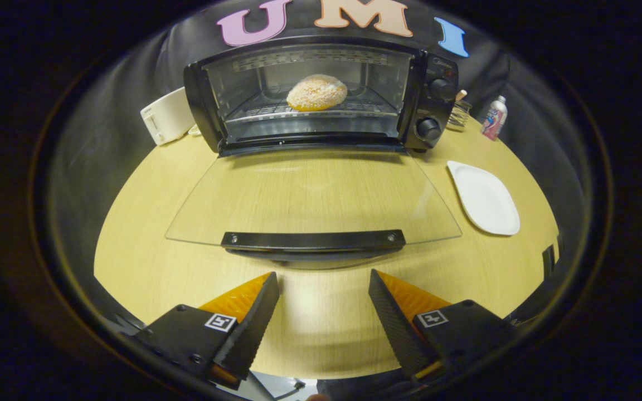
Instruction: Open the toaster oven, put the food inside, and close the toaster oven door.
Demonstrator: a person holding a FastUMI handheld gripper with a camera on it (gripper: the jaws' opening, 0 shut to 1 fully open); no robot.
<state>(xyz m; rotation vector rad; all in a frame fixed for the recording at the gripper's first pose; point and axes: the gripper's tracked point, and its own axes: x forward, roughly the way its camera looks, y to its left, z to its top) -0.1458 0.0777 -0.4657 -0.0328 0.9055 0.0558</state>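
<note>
**Toaster oven open, food on the rack, gripper empty**

Gripper (324, 281): fingers spread wide, nothing between them, over bare table just short of the door handle.

Black bar handle (313, 240): runs crosswise just ahead of the fingertips, fixed along the near edge of the door, a screw head at each end.

Clear glass oven door (312, 195): swung fully down and lying flat, hinged at the oven's front base, its free edge pointing at the gripper (the table's grain shows through it).

Black toaster oven (321, 94): box-shaped, long axis crosswise, open mouth facing the gripper; two round knobs stacked on its right-hand panel.

Round, pale golden sugar-dusted bun (316, 92): sits on the wire rack inside the oven, about mid-width, slightly wider than tall, long axis crosswise.

Light wood-grain round table (148, 223): carries everything listed.

White squarish plate (485, 197): on the table right of the door, apart from it.

White toaster (168, 116): just beside the oven's left side.

Small wire holder (458, 114): right of the oven, near the knobs.

White bottle with a pink label (494, 117): upright, beyond the plate.
</note>
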